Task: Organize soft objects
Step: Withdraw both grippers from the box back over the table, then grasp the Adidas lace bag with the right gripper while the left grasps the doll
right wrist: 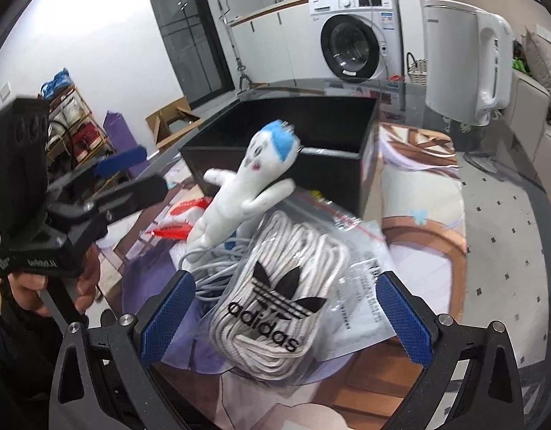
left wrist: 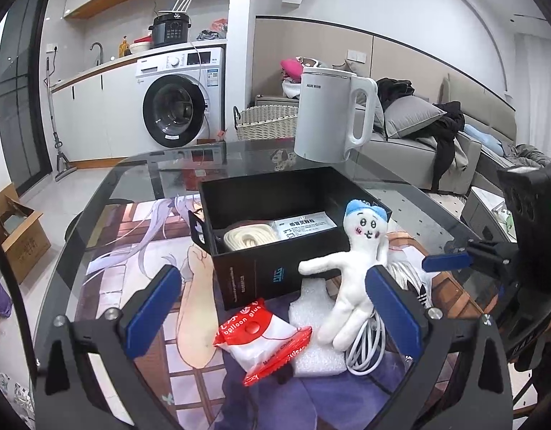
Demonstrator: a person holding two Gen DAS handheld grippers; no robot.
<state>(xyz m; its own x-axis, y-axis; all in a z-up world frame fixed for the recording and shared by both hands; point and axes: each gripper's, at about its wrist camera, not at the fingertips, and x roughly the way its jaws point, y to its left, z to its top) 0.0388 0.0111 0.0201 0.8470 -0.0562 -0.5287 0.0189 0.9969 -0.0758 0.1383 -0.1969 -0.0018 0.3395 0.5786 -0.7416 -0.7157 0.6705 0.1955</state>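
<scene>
A: Both grippers hung over the glass desk, and neither had anything in its grasp. The left gripper stood with its blue pads spread wide; the right gripper was just as far apart.

B: And the soft things?

A: The plush doll leaned against the near wall of the black box, head up at the rim, legs trailing down toward the desk's near edge. So its long axis ran roughly away from the left gripper, tilted, not flat.

B: Who was closer to it?

A: Hard to call. In the left wrist view the doll sat just inside the right-hand pad, legs nearly between the fingers. In the right wrist view it lay further off, up and to the left, beyond the bagged rope, which sat squarely between the right pads. I'd have judged the left hand better placed for the doll, the right for the rope bag.

B: Anything already in the box?

A: A coil of cream rope and a white card lay on its floor. Outside, the red-and-white packet rested on a foam sheet beside a white cable, near the desk's front edge. A white kettle stood behind the box.

B: Risk?

A: The doll's legs touched the cable coil; a lift might have dragged it.
</scene>
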